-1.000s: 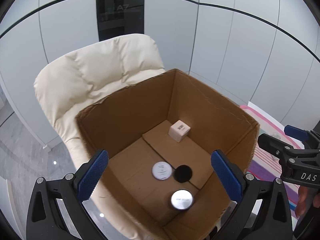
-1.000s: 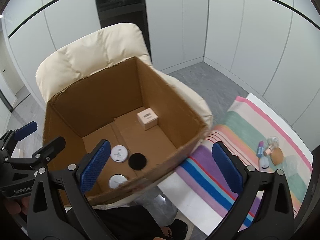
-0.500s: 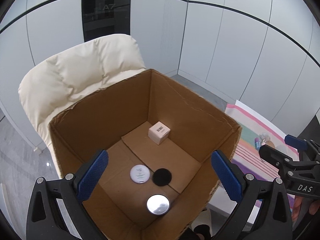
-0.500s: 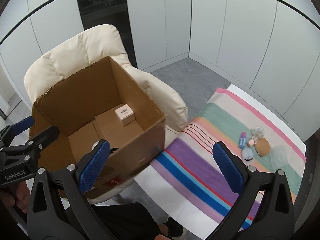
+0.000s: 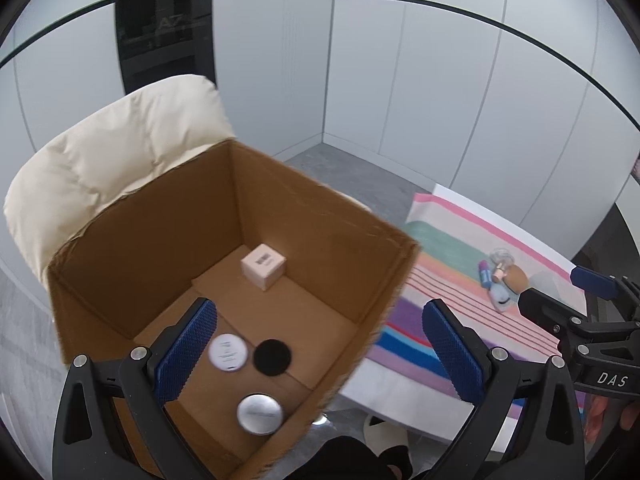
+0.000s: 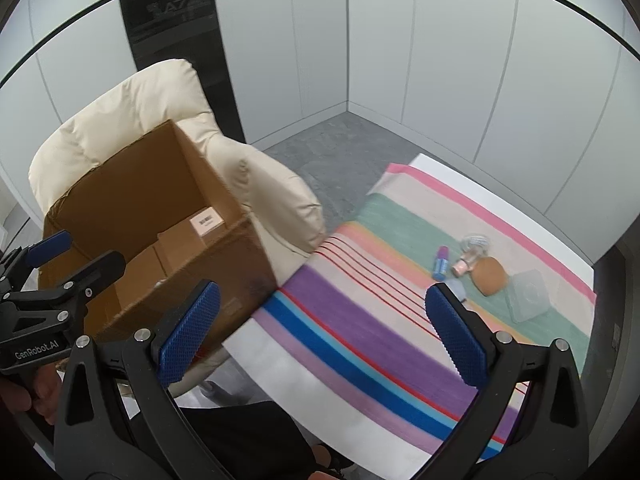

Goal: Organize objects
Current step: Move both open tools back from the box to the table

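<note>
Both of your cameras have swung to the right since a second ago, so the striped cloth (image 6: 400, 320) now fills much more of the right view. Your cardboard box (image 5: 340, 248) sits on the cream chair (image 5: 120, 152), left of the cloth. Inside it you can see a small pink box (image 5: 264, 266) near the back corner, a white round lid (image 5: 227, 352), a black disc (image 5: 273, 357) just beside it, and a silver round tin (image 5: 260, 414) closer to you. On the far side of the cloth lie a blue tube (image 6: 441, 263), a small pink bottle (image 6: 464, 264), a brown sponge (image 6: 490, 276) and a clear case (image 6: 528, 294), all close together. Your left gripper (image 5: 320, 356) hangs over the box, spread wide, with nothing in it. Your right gripper (image 6: 328, 336) hangs over the cloth, spread wide too, with nothing in it.
</note>
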`<state>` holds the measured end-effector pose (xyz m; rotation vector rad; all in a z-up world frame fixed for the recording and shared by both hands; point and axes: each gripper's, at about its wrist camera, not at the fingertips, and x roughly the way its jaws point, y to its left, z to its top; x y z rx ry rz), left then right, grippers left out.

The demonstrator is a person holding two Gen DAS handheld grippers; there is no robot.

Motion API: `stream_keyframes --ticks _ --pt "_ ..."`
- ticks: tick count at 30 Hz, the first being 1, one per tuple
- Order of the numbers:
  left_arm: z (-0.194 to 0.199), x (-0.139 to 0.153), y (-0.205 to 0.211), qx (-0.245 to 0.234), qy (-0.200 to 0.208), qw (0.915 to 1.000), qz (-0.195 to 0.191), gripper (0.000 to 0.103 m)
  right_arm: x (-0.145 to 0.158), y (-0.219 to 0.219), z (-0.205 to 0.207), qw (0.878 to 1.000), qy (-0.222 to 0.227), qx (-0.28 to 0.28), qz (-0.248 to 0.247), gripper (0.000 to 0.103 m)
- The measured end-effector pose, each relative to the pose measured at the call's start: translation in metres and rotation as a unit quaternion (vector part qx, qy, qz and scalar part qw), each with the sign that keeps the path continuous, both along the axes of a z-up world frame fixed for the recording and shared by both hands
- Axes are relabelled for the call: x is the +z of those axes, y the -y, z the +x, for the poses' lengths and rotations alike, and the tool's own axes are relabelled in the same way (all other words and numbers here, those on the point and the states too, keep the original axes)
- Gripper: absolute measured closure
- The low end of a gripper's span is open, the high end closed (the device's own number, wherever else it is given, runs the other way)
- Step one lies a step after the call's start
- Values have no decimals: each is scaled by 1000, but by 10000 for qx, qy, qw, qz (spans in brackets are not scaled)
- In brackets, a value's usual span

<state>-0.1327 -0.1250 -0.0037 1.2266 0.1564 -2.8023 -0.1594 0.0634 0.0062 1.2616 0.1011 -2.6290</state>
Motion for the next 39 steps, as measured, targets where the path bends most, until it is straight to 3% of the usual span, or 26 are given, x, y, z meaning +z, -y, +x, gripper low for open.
stream_keyframes --ticks 21,39 --pt "-23 2 -97 -810 -22 9967 2 0 -3 -100 15 9966 64 -823 -10 0" --pt "-34 -4 -192 -1544 124 9879 78 0 -13 -187 43 9886 160 -1494 63 0"
